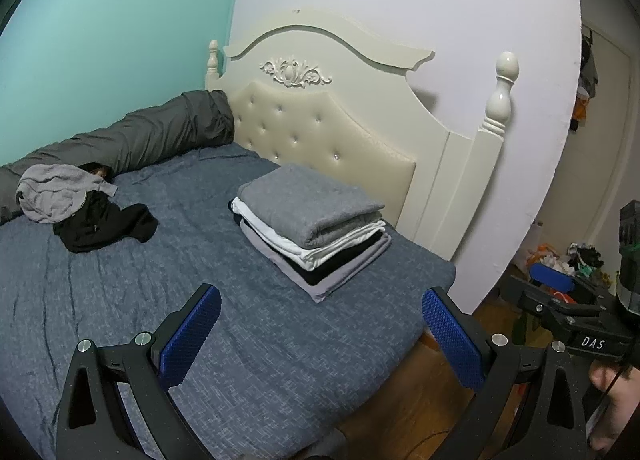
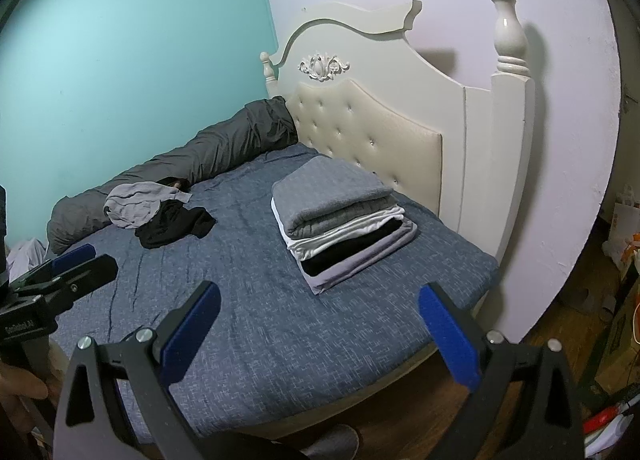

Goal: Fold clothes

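Bed [image 1: 120, 300] w/ blue cover fills most of both views. Folded stack [image 1: 312, 228] sits center-right near the headboard [image 1: 320, 120]. Unfolded grey + black clothes [image 1: 80, 208] at left, maybe 2 items. Left gripper [image 1: 320, 324] & right gripper [image 2: 320, 320] both hang at frame bottom, jaws wide, holding nothing.

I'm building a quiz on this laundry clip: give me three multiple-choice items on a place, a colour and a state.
1. Where is the folded stack?
A. near the headboard
B. on the floor
C. on the long grey bolster

2. What colour is the stack's top piece?
A. white
B. grey
C. red

3. How do the left gripper jaws stand?
A. shut on cloth
B. open, empty
C. shut, empty

Key: 1 A, it sits on the bed by the headboard. 2 B, grey lies uppermost. 3 B, blue pads wide apart.
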Available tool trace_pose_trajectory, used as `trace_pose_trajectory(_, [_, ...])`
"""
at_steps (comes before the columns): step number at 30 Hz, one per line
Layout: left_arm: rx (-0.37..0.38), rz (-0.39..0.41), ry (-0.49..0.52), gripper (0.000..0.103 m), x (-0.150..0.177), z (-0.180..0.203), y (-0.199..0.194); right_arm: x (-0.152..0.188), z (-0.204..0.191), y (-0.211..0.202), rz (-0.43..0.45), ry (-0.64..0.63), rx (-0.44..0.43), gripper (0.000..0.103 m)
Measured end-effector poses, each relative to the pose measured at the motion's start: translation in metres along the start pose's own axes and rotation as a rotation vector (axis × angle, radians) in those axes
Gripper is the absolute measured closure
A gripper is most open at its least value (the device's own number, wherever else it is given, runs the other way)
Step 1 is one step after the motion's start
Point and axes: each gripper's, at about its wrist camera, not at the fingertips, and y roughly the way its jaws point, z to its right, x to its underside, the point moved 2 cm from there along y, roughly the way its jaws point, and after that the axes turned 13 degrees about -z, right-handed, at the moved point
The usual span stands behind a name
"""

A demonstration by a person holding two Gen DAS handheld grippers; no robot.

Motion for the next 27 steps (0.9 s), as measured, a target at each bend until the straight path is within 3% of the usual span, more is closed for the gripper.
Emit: trace_pose_trajectory(27, [0.001, -0.015, -0.023, 0.000, 0.0016, -0.0027, 0.0043, 0.0008, 0.0013, 0.0048, -0.013, 0.004, -0.010, 0.001])
